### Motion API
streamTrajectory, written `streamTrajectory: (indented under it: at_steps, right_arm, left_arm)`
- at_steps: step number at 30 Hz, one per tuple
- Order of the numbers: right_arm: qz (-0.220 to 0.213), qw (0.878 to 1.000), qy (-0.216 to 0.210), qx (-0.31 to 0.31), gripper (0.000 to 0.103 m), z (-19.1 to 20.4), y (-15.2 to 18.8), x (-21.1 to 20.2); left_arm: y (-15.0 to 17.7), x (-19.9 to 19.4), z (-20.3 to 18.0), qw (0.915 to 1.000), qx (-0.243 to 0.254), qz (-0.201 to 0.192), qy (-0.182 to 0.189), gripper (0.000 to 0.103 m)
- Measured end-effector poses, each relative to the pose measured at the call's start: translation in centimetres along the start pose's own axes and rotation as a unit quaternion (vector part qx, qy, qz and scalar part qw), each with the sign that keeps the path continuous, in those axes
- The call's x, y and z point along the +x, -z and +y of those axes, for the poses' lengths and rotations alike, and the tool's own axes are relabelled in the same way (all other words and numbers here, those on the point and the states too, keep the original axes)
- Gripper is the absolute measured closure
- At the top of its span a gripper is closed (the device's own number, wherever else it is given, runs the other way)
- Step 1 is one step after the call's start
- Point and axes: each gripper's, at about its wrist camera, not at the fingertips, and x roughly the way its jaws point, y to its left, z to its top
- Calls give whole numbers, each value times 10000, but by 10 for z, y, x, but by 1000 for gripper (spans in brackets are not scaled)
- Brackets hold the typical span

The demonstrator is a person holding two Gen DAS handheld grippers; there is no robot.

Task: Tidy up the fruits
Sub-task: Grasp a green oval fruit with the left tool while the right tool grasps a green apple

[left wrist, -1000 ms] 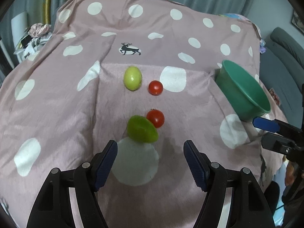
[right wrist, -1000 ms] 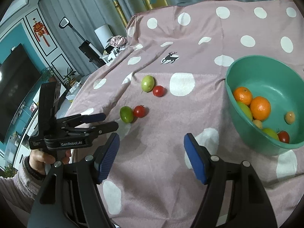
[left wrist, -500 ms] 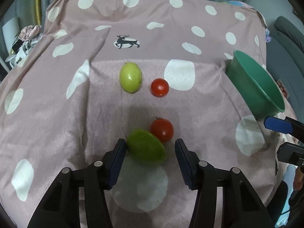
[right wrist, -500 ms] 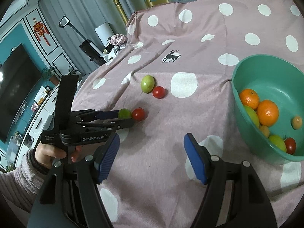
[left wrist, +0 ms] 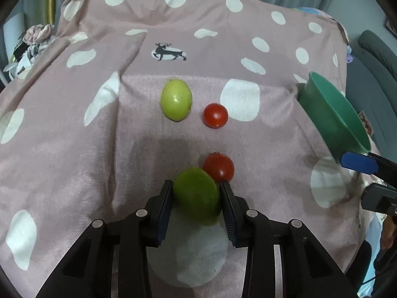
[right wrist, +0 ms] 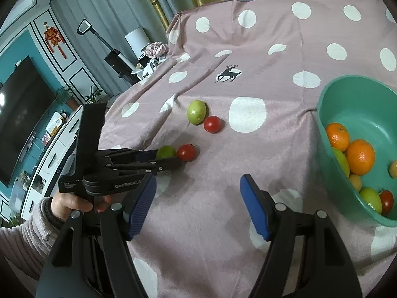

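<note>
**Green fruit pinched in the left gripper**

Green and smooth-skinned, the oval fruit (left wrist: 196, 196) sits between the ribbed blue pads of the left gripper (left wrist: 196, 198), both pads pressed against its sides, low over the cloth (left wrist: 74, 149). A glossy round tomato (left wrist: 219, 167) touches its far side. Further off lie a paler green fruit (left wrist: 176, 99) and a second tomato (left wrist: 215, 115), just beside each other.

The cloth is soft pink fabric with white dots and a small black deer print (left wrist: 170, 52), creased in folds; it covers the worktop.

To the right stands a teal plastic bowl (right wrist: 357, 92), smooth and round, holding two dimpled oranges (right wrist: 359, 156), green fruits (right wrist: 371, 197), a tomato and small yellowish pieces.

The right gripper (right wrist: 198, 203) hangs above the cloth near the bowl, its jaws spread wide with nothing between them. A bare hand (right wrist: 74, 202) in a ribbed sleeve grasps the left gripper's handle.
</note>
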Motion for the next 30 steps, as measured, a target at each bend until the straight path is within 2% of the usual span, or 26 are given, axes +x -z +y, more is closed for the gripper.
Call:
streamTrajectory:
  at_steps: [6,12,17,21,23,27,30]
  right_arm:
    - [94,9999,-129,-5,32,5,-17,17]
    - [202,9993,-258,-188,33,18,-47,51]
    - [411,9983,-235,-340,40,28,-68,87]
    - [562,9969,-64,-546,41,32,-86,115]
    - [700,9959,46,-579,46,30,-92,131]
    - [984,9920,420,-673,51,26,-100,158]
    - [1074,9904,529,-690,54,24,-104,170]
  left_arm:
    - [8,-22,1,9996,-21,-268,105,65]
    - [22,-34,11,9987,-266,-389,183,65]
    - [28,-39,20,9978,-410,-469,220,65]
    - [31,-40,26,9974,-475,-480,256,65]
    - [32,-38,29,9971,-506,-482,293,65]
    - [31,-37,31,9968,-504,-494,369,65]
    - [31,-36,32,9967,-484,-524,394,65]
